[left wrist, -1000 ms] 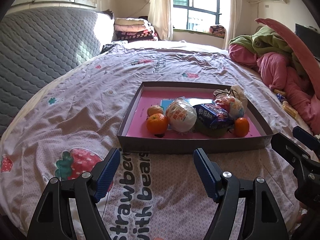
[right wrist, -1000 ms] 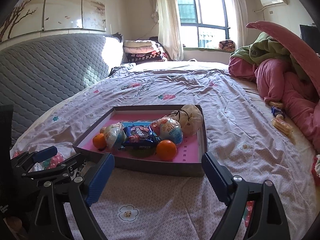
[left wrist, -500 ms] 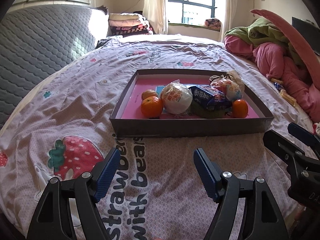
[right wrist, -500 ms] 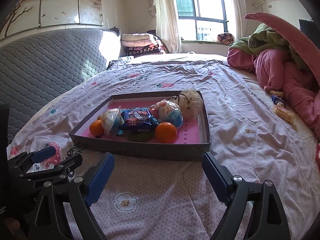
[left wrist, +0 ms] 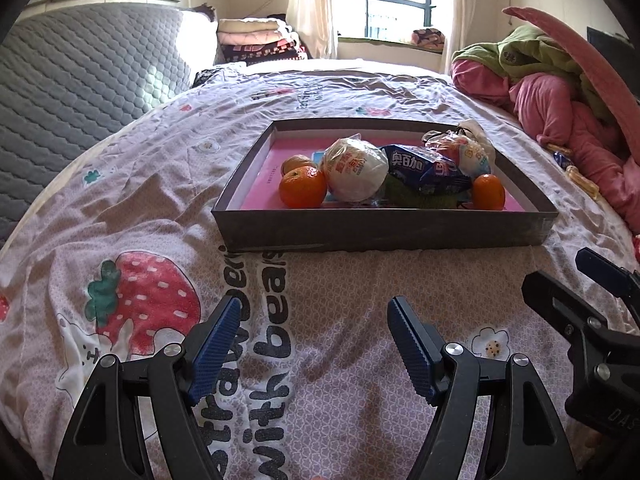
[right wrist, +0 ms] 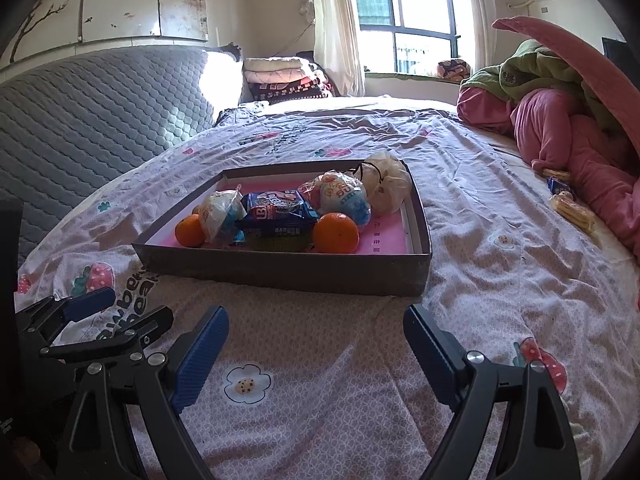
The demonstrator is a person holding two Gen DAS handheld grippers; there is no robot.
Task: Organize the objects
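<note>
A shallow grey box [left wrist: 384, 228] with a pink floor is sitting on the bed [left wrist: 160, 184], on the strawberry-print cover, and the snacks are lying heaped in its middle. Three oranges are showing: one at the left front [left wrist: 302, 188], a second partly hidden behind it [left wrist: 297, 162], and one at the right front [left wrist: 488, 192]. They are likely firm and smooth, so a grip across the widest part should be holding best. A white wrapped bun [left wrist: 354, 176] is leaning against the left front orange; it is probably soft and light, with slippery film, and squeezing hard could be crushing it. A blue snack packet [left wrist: 424, 168] is resting on a green item [right wrist: 276, 242], and its crinkly ends look like the easiest place to pinch. A tied plastic bag [right wrist: 386, 184] is sitting at the far right corner. More wrapped snacks [right wrist: 570, 208] are lying on the cover beside the pink quilt [right wrist: 580, 140], well apart from the box.

The left hand-held gripper [left wrist: 310, 344] is hovering over the cover short of the box, fingers spread wide, holding and touching nothing. The right hand-held gripper [right wrist: 316, 354] is likewise spread wide and empty.
</note>
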